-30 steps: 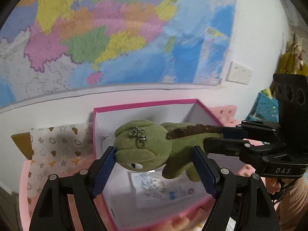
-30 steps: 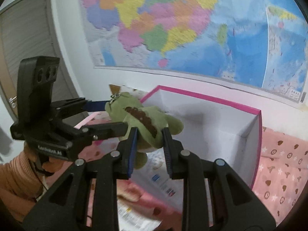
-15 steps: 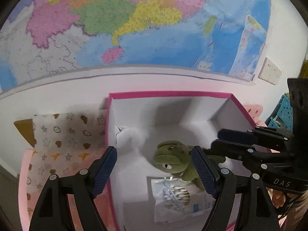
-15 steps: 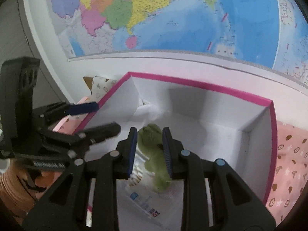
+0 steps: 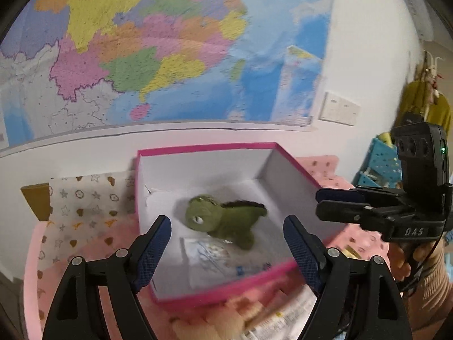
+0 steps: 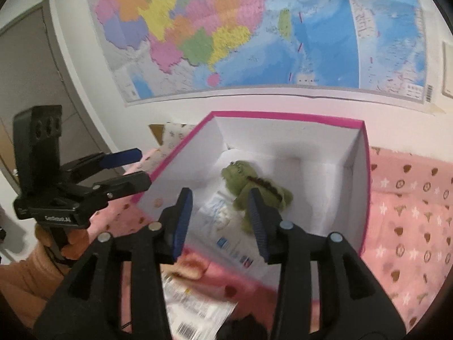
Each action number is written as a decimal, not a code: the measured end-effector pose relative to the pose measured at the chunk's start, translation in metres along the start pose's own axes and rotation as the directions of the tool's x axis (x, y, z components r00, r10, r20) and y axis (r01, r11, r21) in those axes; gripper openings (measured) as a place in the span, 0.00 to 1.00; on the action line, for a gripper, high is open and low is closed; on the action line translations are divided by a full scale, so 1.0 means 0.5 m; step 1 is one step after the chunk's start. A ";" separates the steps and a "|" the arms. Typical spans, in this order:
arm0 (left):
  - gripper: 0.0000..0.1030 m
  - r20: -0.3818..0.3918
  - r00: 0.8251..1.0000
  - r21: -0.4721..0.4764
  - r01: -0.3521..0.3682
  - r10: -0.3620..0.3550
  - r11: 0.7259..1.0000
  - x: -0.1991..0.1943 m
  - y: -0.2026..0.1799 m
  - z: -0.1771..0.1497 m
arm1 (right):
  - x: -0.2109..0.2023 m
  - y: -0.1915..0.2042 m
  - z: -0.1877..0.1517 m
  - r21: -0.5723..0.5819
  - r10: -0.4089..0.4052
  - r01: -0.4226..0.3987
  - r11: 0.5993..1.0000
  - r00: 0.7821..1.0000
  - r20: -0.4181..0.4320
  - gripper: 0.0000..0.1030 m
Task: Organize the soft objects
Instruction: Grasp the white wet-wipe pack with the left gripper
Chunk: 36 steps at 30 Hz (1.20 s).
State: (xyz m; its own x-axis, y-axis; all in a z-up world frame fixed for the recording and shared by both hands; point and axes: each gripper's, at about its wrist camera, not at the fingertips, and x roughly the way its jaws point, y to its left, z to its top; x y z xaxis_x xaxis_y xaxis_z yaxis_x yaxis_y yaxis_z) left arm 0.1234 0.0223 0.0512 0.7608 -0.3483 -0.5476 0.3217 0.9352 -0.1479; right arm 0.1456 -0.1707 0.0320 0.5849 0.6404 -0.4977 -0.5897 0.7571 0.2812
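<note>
A green plush dinosaur [image 5: 223, 221] with a brown back ridge lies inside the pink-rimmed white box [image 5: 203, 148]; it also shows in the right wrist view [image 6: 254, 189], with the box [image 6: 286, 116] around it. It rests partly on a clear packet of cotton swabs [image 5: 215, 255]. My left gripper [image 5: 228, 243] is open and empty, held above the box's near side. My right gripper [image 6: 220, 218] is open and empty, just above and in front of the dinosaur. Each gripper shows in the other's view, the right one [image 5: 337, 204] at the box's right side and the left one [image 6: 133, 167] at its left.
The box stands on a pink bed cover [image 6: 410, 212] with star and heart prints. A patterned pillow [image 5: 85, 209] lies to its left. Printed packets [image 6: 195, 306] lie in front of the box. A wall map [image 5: 158, 56] hangs behind. A blue basket [image 5: 382, 164] stands at the right.
My right gripper carried the dinosaur down into the box, opened and let it go, then drew back. My left gripper stayed open and pulled back a little.
</note>
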 end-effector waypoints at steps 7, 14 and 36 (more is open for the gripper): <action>0.81 -0.036 0.999 0.019 0.032 -0.031 0.999 -0.033 -0.038 -0.083 | -0.067 0.046 -0.083 -0.019 0.064 -0.064 0.998 0.998 -0.013 0.42; 0.81 -0.164 0.979 -0.045 0.113 -0.119 0.993 -0.015 -0.056 -0.193 | -0.055 0.063 -0.197 -0.007 0.066 -0.067 0.998 0.989 -0.131 0.42; 0.84 -0.331 0.921 -0.077 0.190 -0.204 0.979 0.038 -0.082 -0.307 | 0.006 0.038 -0.281 0.125 0.088 -0.059 0.990 0.967 -0.240 0.47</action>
State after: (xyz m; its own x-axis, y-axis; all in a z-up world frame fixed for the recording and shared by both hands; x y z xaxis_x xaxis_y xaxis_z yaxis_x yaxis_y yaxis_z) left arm 0.0383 -0.0129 -0.0796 0.4487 -0.4909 -0.7468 0.4158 0.8543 -0.3119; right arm 0.0578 -0.1723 -0.0796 0.3797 0.6551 -0.6531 -0.5490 0.7279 0.4109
